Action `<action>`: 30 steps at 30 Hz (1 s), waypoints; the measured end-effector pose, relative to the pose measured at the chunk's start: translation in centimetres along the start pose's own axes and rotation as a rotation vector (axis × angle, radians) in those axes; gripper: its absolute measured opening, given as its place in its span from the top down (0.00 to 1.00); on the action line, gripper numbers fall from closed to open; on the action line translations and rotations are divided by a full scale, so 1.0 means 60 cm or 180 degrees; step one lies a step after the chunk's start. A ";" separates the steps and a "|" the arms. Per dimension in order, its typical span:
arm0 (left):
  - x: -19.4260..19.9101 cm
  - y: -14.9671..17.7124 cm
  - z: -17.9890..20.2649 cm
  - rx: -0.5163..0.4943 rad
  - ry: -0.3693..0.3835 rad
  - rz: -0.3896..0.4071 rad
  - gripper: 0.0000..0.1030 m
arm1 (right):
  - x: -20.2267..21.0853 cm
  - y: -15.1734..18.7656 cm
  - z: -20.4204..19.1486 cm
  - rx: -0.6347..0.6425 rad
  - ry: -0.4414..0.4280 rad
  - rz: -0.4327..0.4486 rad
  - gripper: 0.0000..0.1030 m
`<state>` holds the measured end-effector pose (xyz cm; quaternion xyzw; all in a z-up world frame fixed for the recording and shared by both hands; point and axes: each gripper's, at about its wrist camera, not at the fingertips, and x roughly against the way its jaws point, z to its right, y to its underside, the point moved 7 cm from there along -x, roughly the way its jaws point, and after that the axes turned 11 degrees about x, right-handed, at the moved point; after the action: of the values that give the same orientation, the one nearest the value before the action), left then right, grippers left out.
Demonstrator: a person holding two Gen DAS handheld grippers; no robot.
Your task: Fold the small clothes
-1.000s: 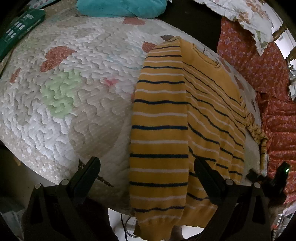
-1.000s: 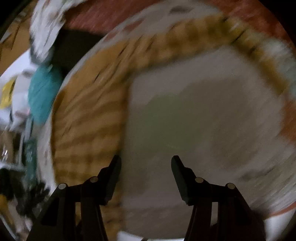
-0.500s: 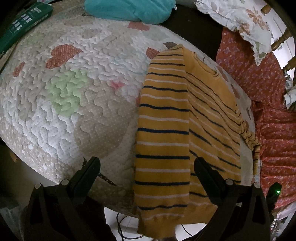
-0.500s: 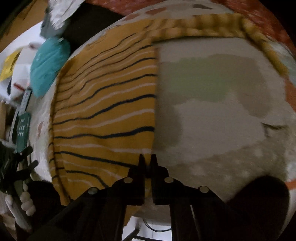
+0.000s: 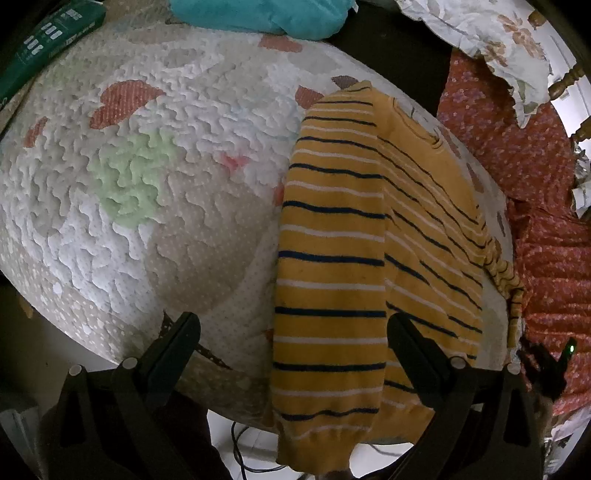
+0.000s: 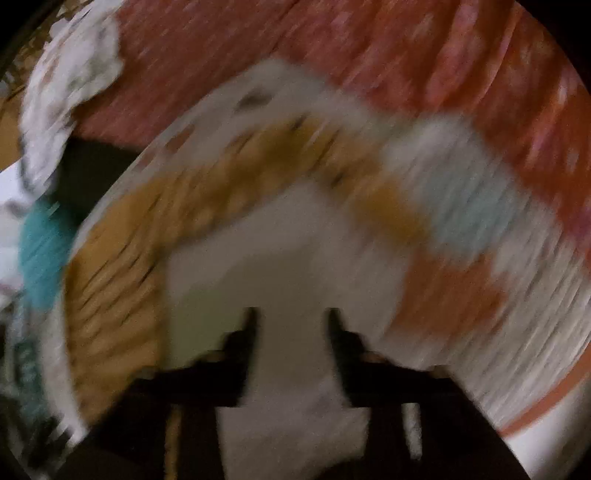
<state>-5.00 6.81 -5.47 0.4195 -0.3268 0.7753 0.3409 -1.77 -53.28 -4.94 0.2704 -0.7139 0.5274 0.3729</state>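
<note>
Sweater (image 5: 332,266): yellow with dark and white stripes, lying on the quilt (image 5: 155,192); one side is folded over the body, and the hem hangs past the quilt's near edge.
My left tongs (image 5: 291,339): spread wide, holding nothing, above the sweater's hem end.
My right tongs (image 6: 291,325): parted with a gap, holding nothing, over bare quilt beside the sweater; this view is blurred.
Teal cloth (image 5: 258,14): at the quilt's far edge.
Red floral fabric (image 5: 535,177): to the right of the sweater.
</note>
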 end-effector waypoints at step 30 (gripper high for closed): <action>-0.017 0.011 0.011 -0.0060 -0.0080 -0.0124 0.02 | -0.001 -0.211 0.028 -0.0178 -0.0033 0.0137 0.87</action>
<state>-4.84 5.64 -6.25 0.4323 -0.3301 0.7600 0.3557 7.69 -58.64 1.69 0.2472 -0.7360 0.5137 0.3651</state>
